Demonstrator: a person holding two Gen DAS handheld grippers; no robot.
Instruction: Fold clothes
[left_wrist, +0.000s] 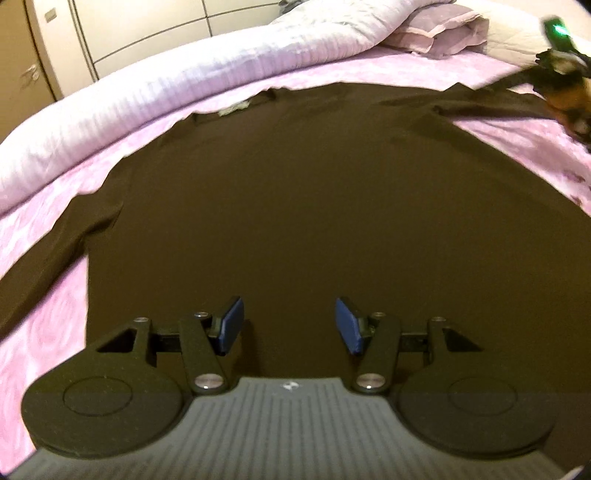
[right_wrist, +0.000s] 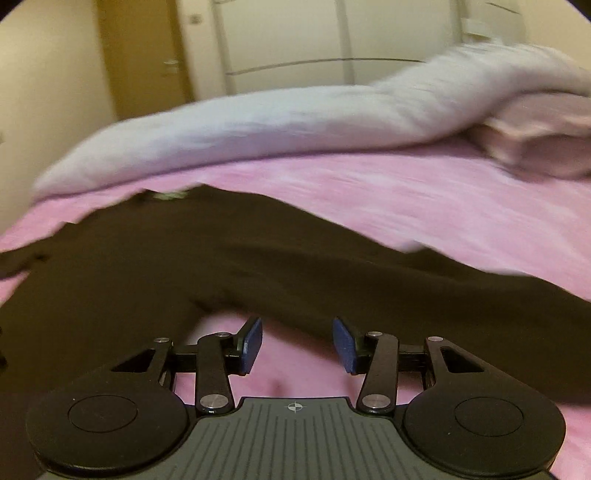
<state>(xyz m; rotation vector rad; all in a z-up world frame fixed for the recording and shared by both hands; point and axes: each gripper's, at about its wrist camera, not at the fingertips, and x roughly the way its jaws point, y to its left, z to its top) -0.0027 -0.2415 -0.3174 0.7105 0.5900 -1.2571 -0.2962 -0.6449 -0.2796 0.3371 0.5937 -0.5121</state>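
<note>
A dark brown long-sleeved shirt (left_wrist: 295, 192) lies spread flat on the pink bed sheet (left_wrist: 44, 332), collar toward the far side. My left gripper (left_wrist: 289, 326) is open and empty, above the shirt's lower body. In the right wrist view the shirt (right_wrist: 184, 266) lies to the left, with its right sleeve (right_wrist: 424, 295) stretching across to the right. My right gripper (right_wrist: 297, 343) is open and empty, just in front of that sleeve, over the sheet. The other hand and gripper (left_wrist: 561, 74) show blurred at the left wrist view's top right, near the sleeve end.
A rolled pale lilac duvet (left_wrist: 166, 92) runs along the far side of the bed, also in the right wrist view (right_wrist: 258, 122). A pink pillow (left_wrist: 450, 33) lies at the head end. White wardrobe doors (right_wrist: 295, 44) stand behind the bed.
</note>
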